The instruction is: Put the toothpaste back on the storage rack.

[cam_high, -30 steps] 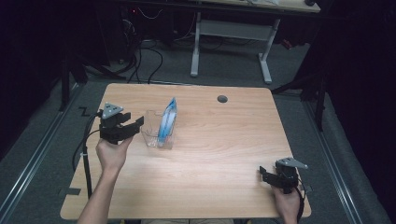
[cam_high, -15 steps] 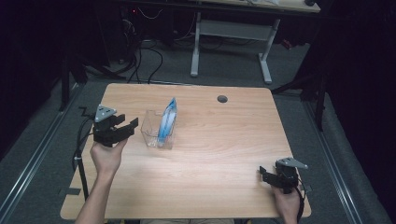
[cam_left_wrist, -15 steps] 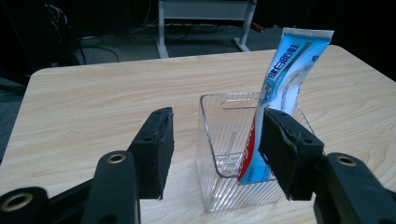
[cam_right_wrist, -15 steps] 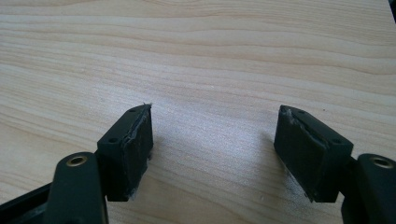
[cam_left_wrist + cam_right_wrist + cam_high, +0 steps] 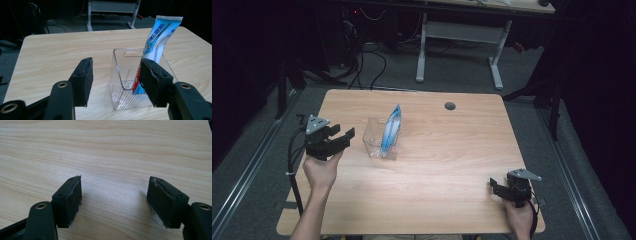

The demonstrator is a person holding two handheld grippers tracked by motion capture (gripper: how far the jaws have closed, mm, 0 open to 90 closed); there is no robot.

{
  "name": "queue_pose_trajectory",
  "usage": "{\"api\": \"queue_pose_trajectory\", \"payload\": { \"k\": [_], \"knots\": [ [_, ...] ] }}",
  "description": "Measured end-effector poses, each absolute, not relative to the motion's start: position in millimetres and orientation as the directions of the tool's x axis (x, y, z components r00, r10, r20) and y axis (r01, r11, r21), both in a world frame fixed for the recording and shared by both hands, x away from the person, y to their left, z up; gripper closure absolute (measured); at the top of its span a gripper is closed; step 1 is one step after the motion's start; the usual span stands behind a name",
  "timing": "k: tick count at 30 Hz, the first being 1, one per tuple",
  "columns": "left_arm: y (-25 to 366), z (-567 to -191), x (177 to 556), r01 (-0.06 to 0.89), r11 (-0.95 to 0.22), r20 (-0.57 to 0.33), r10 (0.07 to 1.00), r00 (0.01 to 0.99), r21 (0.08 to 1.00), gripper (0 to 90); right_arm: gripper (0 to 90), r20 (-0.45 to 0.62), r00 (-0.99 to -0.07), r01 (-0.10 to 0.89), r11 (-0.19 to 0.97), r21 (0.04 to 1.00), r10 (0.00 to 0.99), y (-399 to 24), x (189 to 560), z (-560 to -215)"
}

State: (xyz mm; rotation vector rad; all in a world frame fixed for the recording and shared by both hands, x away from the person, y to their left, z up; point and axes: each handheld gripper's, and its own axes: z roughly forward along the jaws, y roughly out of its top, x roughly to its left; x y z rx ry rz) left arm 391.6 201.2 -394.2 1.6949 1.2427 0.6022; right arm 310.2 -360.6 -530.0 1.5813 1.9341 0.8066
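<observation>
A clear plastic box stands on the wooden table, left of its middle. A blue and white toothpaste tube stands tilted inside it, its top above the rim. My left gripper is just left of the box, pointing at it, open with a small gap to its wall. In the left gripper view the box and the tube sit just beyond the gripper, nothing between the pads. My right gripper rests open near the table's front right corner, low over bare wood.
A round cable hole lies near the table's far edge. Behind the table stand a white desk frame and loose cables on the dark floor. Bare wood stretches between the box and the right gripper.
My left gripper has drawn back a little to the left, away from the box. The box, the tube and my right gripper have stayed put.
</observation>
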Motion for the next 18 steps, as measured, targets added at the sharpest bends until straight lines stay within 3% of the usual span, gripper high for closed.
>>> {"api": "queue_pose_trajectory", "payload": {
  "k": [18],
  "knots": [
    [211, -401, 380, 0.482, -0.083, -0.113, 0.925, 0.363, 0.872, 44.8, 28.2, -0.017, -0.19, 0.679, 0.144, 0.72, 0.982, -361, 310, -530]
  ]
}}
